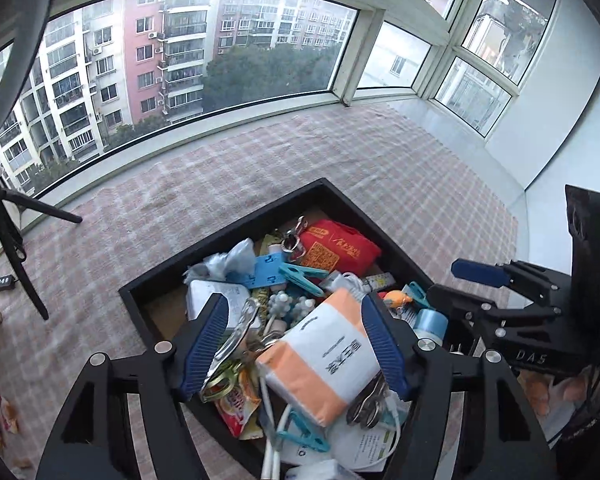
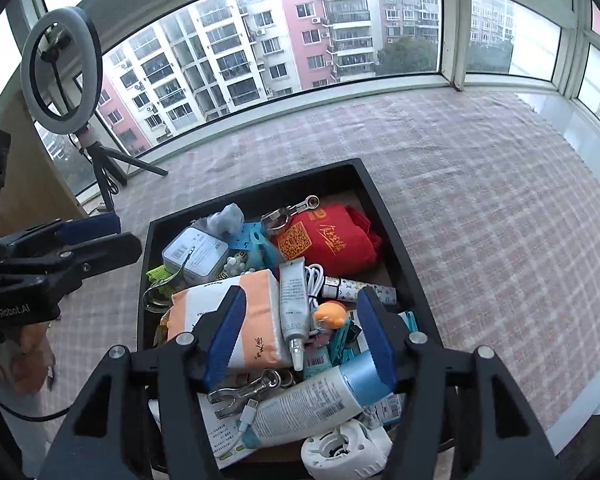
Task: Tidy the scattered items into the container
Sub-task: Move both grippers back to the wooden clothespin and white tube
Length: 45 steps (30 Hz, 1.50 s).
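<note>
Tray [image 1: 236,232] crammed with clutter; left gripper [image 1: 294,344] jaws wide around tissue pack [image 1: 324,356], right gripper [image 2: 300,340] jaws wide, empty.

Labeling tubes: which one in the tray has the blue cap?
The large white tube lying nearest the right tongs; the slimmer grey tube has a white nozzle.

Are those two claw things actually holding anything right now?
No. Both the left hand-held gripper and the right hand-held gripper are open above the full black tray, gripping nothing.
</note>
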Each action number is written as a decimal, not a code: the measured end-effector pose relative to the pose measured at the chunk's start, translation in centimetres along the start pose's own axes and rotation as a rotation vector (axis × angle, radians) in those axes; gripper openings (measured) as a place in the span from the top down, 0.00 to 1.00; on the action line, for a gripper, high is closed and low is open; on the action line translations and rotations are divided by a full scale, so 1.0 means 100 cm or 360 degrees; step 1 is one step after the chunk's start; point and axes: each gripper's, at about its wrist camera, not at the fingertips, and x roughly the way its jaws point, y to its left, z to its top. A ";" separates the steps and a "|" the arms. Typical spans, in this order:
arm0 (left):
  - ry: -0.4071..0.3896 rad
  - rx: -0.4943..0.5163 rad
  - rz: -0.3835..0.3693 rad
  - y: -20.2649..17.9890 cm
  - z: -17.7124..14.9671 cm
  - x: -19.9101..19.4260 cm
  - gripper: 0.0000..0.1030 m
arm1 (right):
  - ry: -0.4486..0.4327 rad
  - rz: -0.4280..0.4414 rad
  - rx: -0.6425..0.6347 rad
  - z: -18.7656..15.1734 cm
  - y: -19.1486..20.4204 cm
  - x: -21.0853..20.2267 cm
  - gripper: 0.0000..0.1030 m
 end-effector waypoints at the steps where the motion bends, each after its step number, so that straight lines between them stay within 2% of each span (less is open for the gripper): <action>1: 0.0000 -0.0009 0.0005 0.004 -0.003 -0.003 0.36 | 0.0004 0.0003 -0.0001 0.000 0.002 0.001 0.45; 9: -0.0021 -0.0167 0.0027 0.044 -0.044 -0.037 0.37 | 0.0018 0.0073 -0.0105 -0.002 0.037 0.000 0.45; 12: -0.0035 -0.0216 0.0100 0.062 -0.071 -0.054 0.37 | 0.0014 0.0119 -0.0211 -0.007 0.065 0.000 0.45; 19: -0.0033 -0.0400 0.0314 0.130 -0.150 -0.099 0.37 | 0.0037 0.0277 -0.0515 -0.022 0.155 0.013 0.45; 26: 0.0007 -0.0653 0.0534 0.218 -0.226 -0.144 0.37 | 0.0124 0.0468 -0.0812 -0.044 0.267 0.040 0.45; 29: 0.0032 -0.0695 0.0594 0.249 -0.253 -0.163 0.37 | 0.0158 0.0521 -0.0907 -0.055 0.313 0.050 0.45; 32: 0.0068 -0.0653 0.0624 0.272 -0.272 -0.175 0.37 | 0.0206 0.0588 -0.0994 -0.063 0.354 0.062 0.45; 36: 0.0147 -0.0509 0.0612 0.297 -0.289 -0.182 0.39 | 0.0263 0.0634 -0.1157 -0.077 0.405 0.078 0.46; 38: 0.0176 -0.0403 0.0620 0.307 -0.294 -0.183 0.41 | 0.0289 0.0647 -0.1240 -0.084 0.429 0.087 0.50; 41: 0.0222 -0.0323 0.0609 0.325 -0.296 -0.179 0.41 | 0.0328 0.0640 -0.1336 -0.093 0.463 0.103 0.63; 45: 0.0295 -0.0263 0.0641 0.354 -0.295 -0.165 0.44 | 0.0399 0.0647 -0.1416 -0.102 0.494 0.126 0.65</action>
